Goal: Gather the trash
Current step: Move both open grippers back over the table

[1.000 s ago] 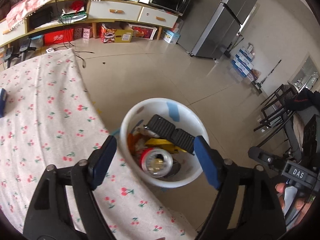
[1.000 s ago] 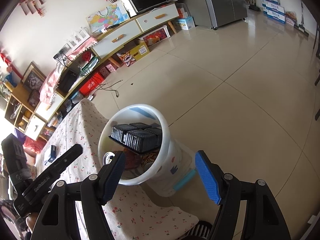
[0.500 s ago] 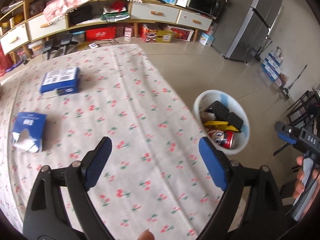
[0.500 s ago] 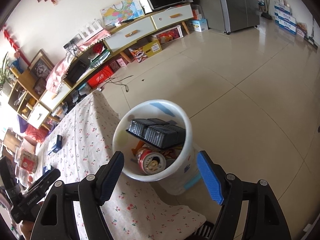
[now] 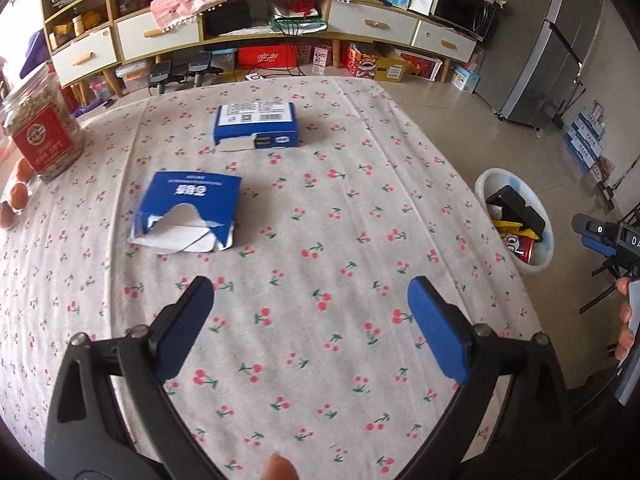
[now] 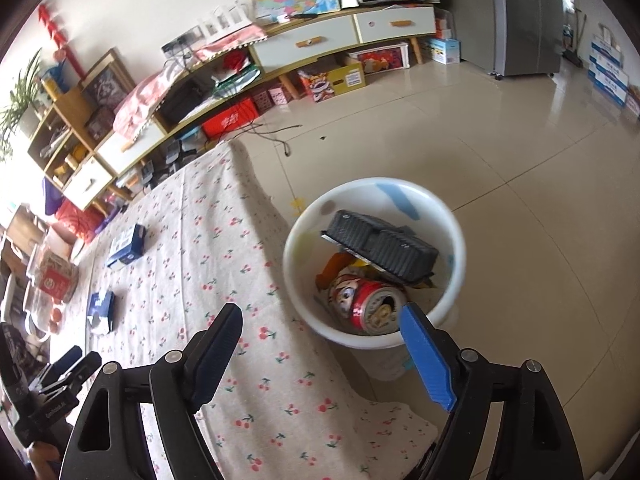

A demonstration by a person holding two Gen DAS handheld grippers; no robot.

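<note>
Left wrist view: the left tongs (image 5: pixel 310 320) hang released and empty over the bench (image 5: pixel 344 240), which wears a white cloth printed with red cherries. Two blue-and-white cardboard boxes lie ahead of them: a torn-open one (image 5: pixel 186 210) nearer, ahead and to the left, and an intact one (image 5: pixel 256 124) farther on, well apart from it. One clear jar with a red label (image 5: pixel 40 132) stands far left near the bench edge. Bare cloth fills the stretch from the tongs to the bench's right edge.

In the right wrist view, the right tongs (image 6: pixel 320 352) are also released and empty, poised above the bench edge. One round white plastic bin (image 6: pixel 374 260) stands on the floor (image 6: pixel 520 140) just ahead, beside the bench. It holds one black ribbed tray (image 6: pixel 380 244), one red drinks can (image 6: pixel 372 304) and yellow wrappers. Open tiled floor lies beyond.
</note>
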